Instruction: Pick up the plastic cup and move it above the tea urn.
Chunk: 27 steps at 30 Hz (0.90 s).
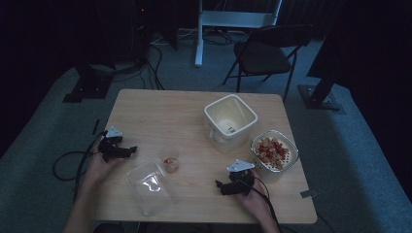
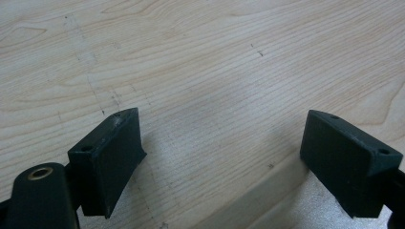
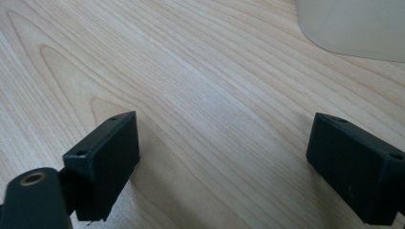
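Both the left gripper (image 1: 130, 149) and the right gripper (image 1: 219, 185) rest released on the table (image 1: 160, 111). The small cup (image 1: 170, 162) stands between them; one should approach level, jaws straddling it squarely.

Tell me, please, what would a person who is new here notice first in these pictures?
Probably the white perforated basket of red and tan food pieces at the table's right edge, with the tall empty white square container just behind it. Nearer the front lie a clear plastic lid and a small clear cup, between the open left gripper and right gripper.
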{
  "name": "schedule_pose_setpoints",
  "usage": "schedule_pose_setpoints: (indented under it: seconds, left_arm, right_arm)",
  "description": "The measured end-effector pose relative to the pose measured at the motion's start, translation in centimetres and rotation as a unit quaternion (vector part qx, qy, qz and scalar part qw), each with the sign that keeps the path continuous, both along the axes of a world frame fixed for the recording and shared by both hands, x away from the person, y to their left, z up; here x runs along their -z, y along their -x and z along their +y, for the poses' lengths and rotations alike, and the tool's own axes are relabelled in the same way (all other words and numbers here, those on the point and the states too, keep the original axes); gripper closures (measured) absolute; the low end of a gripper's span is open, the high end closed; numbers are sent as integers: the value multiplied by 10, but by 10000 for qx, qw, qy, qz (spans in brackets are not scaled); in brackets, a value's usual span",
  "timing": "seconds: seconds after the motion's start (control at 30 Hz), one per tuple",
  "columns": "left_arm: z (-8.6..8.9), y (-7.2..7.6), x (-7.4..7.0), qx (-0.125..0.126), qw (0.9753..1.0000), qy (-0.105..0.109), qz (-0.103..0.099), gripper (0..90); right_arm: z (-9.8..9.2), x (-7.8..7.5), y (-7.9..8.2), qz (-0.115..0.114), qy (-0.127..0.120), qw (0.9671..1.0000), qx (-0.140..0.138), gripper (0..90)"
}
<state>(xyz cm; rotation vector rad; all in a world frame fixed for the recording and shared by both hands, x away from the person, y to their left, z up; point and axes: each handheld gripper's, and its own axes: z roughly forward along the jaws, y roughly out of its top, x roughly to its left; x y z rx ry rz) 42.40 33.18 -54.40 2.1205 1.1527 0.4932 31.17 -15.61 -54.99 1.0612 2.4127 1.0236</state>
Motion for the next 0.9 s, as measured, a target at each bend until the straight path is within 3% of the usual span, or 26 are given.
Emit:
schedule_pose_setpoints:
  seconds: [0.27,0.3,0.53,0.67,0.77,0.9]
  left_arm:
    - [0,1,-3,-65,10000,-31,49,166]
    - [-1,3,-4,-96,9999,-31,67,241]
    - [0,12,-8,-231,9996,-10,158,460]
    - [1,19,-15,52,9992,86,391,501]
    - [1,32,-27,206,9994,186,187,493]
    - [-6,50,-47,442,9989,129,-26,475]
  right_arm:
    - [0,0,0,-2,0,10000,5,106]
    - [0,0,0,-1,0,10000,7,106]
    - [0,0,0,-2,0,10000,5,106]
    - [0,0,0,-1,0,10000,6,106]
    - [0,0,0,1,-1,10000,7,106]
    - [0,0,0,2,-2,10000,9,106]
